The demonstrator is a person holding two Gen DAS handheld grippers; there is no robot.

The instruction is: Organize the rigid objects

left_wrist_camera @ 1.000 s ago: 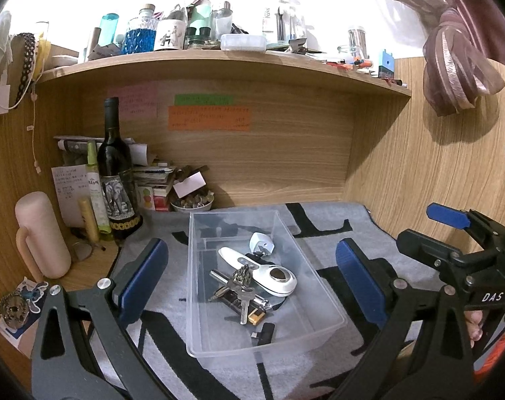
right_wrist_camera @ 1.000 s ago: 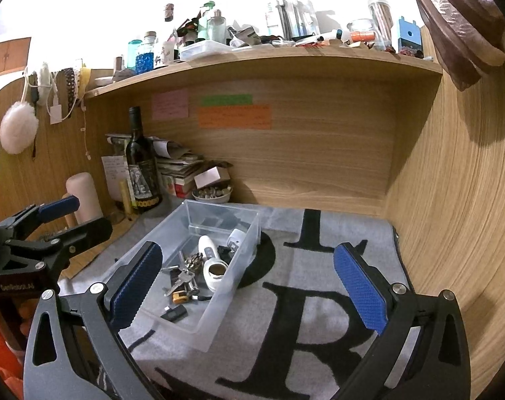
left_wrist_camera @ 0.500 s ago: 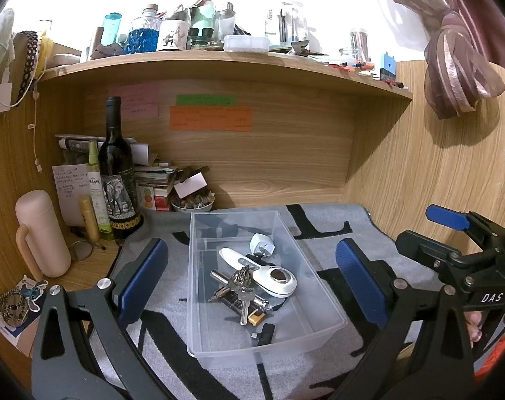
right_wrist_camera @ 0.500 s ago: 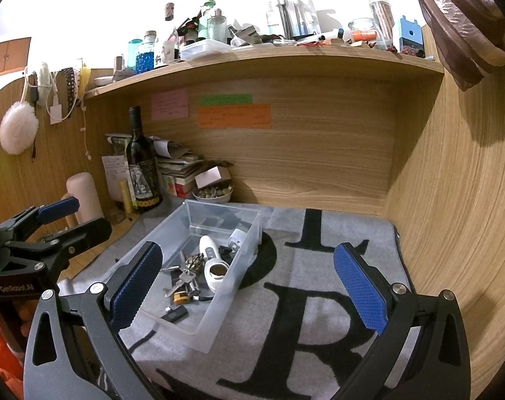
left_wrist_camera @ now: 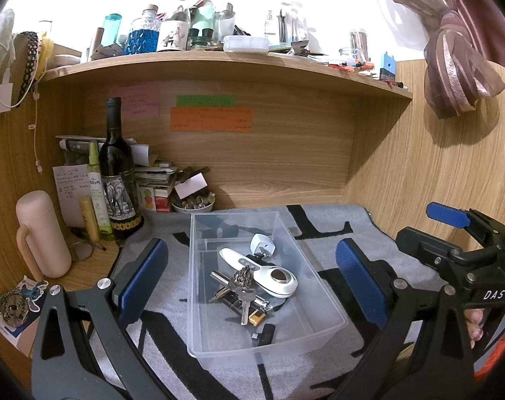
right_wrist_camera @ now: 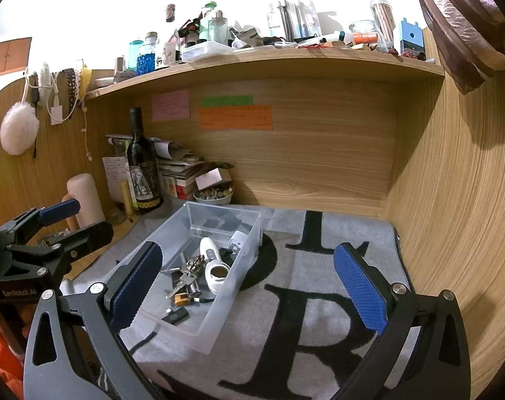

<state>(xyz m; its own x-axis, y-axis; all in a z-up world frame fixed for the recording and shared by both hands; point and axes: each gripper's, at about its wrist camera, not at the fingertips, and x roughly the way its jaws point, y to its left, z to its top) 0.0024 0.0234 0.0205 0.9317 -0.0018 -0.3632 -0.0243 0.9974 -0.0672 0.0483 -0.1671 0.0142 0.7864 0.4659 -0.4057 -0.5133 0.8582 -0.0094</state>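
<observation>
wine bottle and pink flask stand at far left, off the grey mat. my left gripper hovers over the clear bin, jaws spread wide, empty. keys, white device, white plug and black adapter lie inside the bin. right gripper, jaws wide and empty, hangs over bare mat. risk, i judge: a hasty reach could snag the thin bin wall and tip it.

Keys in the bin — bottle behind, left.
</observation>
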